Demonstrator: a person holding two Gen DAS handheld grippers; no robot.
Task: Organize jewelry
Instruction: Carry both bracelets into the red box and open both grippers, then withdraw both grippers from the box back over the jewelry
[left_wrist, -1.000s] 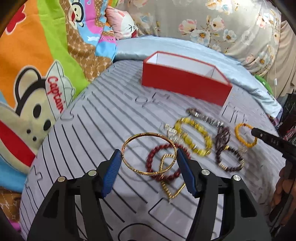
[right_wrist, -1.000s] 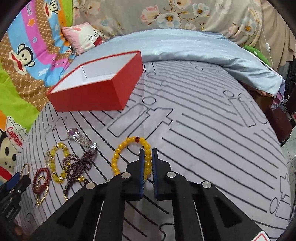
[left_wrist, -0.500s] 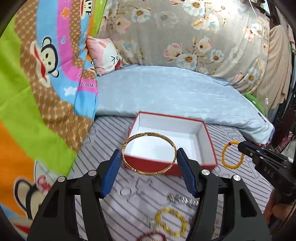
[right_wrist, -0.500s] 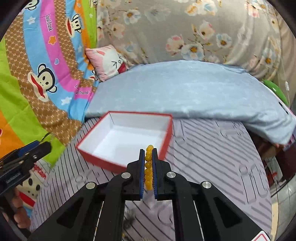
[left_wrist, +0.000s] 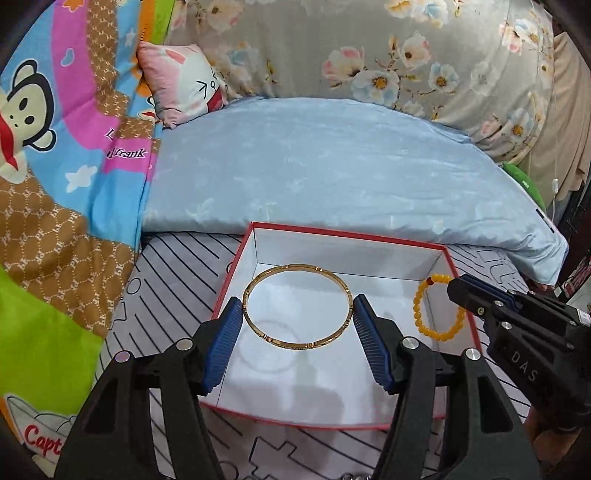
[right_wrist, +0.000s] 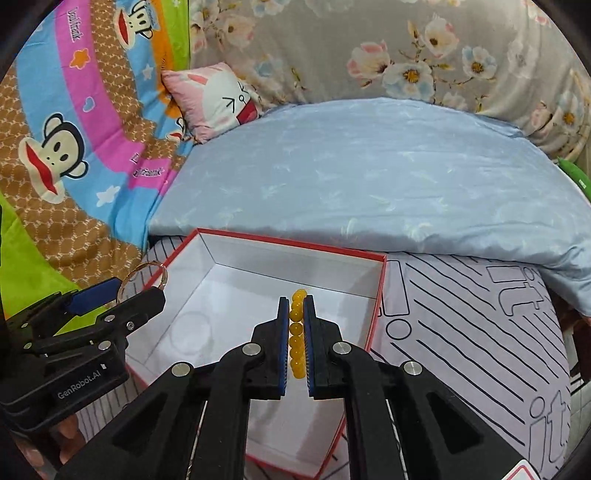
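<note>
Jaws of the left gripper (left_wrist: 297, 328) clamp one gold bangle (left_wrist: 297, 306), right gripper (right_wrist: 295, 341) one yellow bead bracelet (right_wrist: 296, 338), over one red box (left_wrist: 334, 233).

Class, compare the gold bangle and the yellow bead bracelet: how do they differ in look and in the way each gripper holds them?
The gold bangle is one thin metal ring; the yellow bead bracelet is a string of round beads. The left gripper spans the bangle's full width, jaws wide; the right gripper pinches the bracelet's strand, jaws nearly together. The bangle looks larger. Both hang above the open red box.
</note>
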